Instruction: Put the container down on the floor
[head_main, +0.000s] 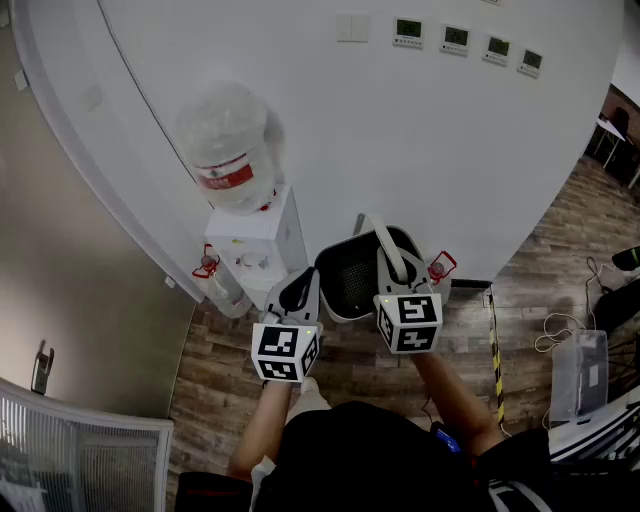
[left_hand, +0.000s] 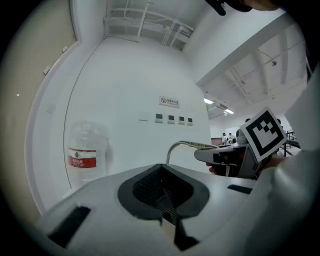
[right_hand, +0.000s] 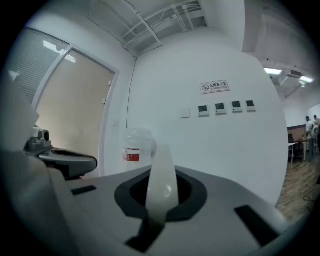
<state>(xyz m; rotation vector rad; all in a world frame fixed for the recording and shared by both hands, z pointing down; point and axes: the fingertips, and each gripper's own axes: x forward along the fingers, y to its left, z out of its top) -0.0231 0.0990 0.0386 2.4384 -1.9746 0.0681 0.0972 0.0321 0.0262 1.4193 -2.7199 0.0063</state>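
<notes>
Pinching the white handle (right_hand: 160, 180), the right gripper (head_main: 393, 265) is clamped on it and points level. The left gripper (head_main: 298, 290) nips what looks like the mesh rim of the container (head_main: 350, 275). The container hangs between the two and just beyond them, clear of the floor (head_main: 345, 362), which lies straight below. By my reading, the lowering calls for both hands sinking together.

The container (head_main: 352, 275) is held before the wall (head_main: 450, 150), its handle (head_main: 383, 240) in the right hand-held gripper (head_main: 396, 266) and its left rim in the left hand-held gripper (head_main: 298, 291). To its left, a water bottle (head_main: 228, 145) is set on a dispenser (head_main: 262, 240).
</notes>
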